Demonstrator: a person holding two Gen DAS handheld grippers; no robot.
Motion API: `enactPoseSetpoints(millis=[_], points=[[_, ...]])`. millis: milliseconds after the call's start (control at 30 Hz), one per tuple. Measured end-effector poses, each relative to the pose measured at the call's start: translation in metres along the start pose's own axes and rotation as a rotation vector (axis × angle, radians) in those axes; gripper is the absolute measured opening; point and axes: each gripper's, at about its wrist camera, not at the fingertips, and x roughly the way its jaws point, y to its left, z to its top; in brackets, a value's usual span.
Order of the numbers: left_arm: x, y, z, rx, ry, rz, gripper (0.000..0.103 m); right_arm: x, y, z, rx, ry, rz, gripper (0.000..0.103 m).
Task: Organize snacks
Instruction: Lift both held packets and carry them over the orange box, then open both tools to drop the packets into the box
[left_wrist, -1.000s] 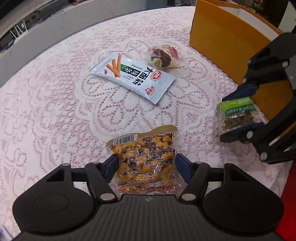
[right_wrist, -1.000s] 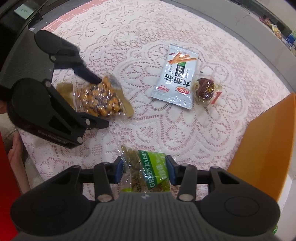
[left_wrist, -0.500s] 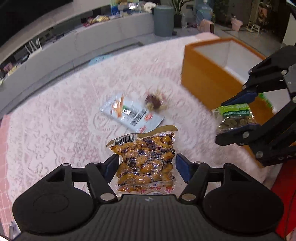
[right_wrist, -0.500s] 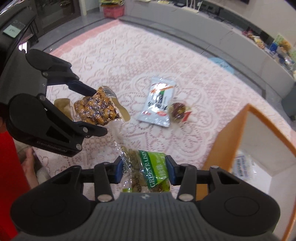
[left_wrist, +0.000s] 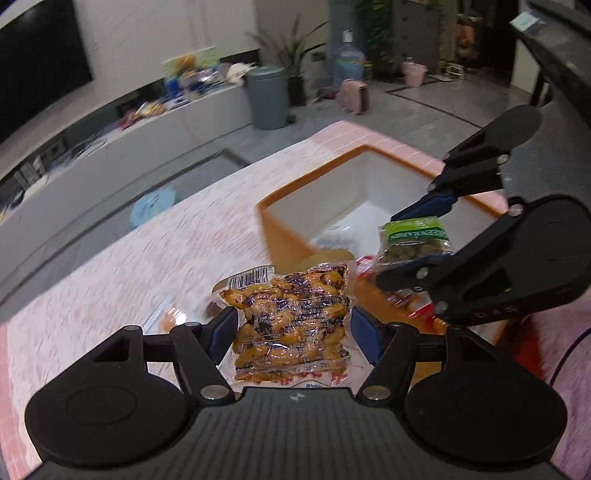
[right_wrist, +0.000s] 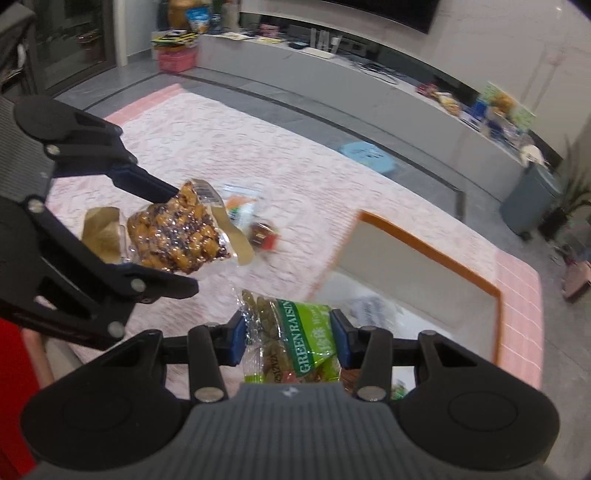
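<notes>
Left gripper (left_wrist: 291, 328) pinching the peanut pack (left_wrist: 290, 325) across its width, aloft just short of the box (left_wrist: 314, 188). Right gripper (right_wrist: 288, 338) clamped on the raisin bag (right_wrist: 295, 339) the same way, hanging over the box's near edge.

Probably light, both of them. Peanut pack vacuum-tight, so likely stiffish and lumpy, with slick film; best taken mid-body across the short side, as now, not by the flat seal flap. Raisin bag looser and crinkly, apt to sag and twist below the pads; safest pinched over the filled part.

From the left wrist: peanut pack's barcode end, the box's white inside with something pale and blurred on its floor, right gripper (left_wrist: 417, 243) side-on with raisin bag (left_wrist: 413, 240) above the box.

From the right wrist only: two more snacks on the tablecloth (right_wrist: 295, 177), left of the box (right_wrist: 436, 251) — a white sachet (right_wrist: 240, 203) and a small red packet (right_wrist: 262, 234), both blurred — plus left gripper (right_wrist: 166, 236) in profile, peanut pack (right_wrist: 177, 236) tilted.
</notes>
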Motion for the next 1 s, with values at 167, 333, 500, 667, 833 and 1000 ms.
enactPoseSetpoints(millis=[167,333,500,667,833,1000], points=[[0.02,-0.032,0.028,0.072,-0.022,-0.027,0.077,-0.004,-0.036,-0.022,0.039,0.029,-0.062,0.045],[0.051,-0.052,0.048,0.126,-0.02,-0.043,0.077,0.001,-0.075,-0.045,0.099,0.023,-0.078,0.045],[0.085,-0.064,0.052,0.194,0.012,-0.048,0.077,0.021,-0.096,-0.06,0.092,0.068,-0.086,0.045],[0.117,-0.079,0.053,0.293,0.052,-0.016,0.077,0.044,-0.101,-0.064,0.041,0.081,-0.071,0.045],[0.133,-0.082,0.051,0.344,0.076,-0.012,0.077,0.057,-0.1,-0.072,-0.073,0.059,-0.068,0.045],[0.149,-0.083,0.045,0.359,0.114,-0.014,0.077,0.072,-0.104,-0.074,-0.12,0.072,-0.055,0.045]])
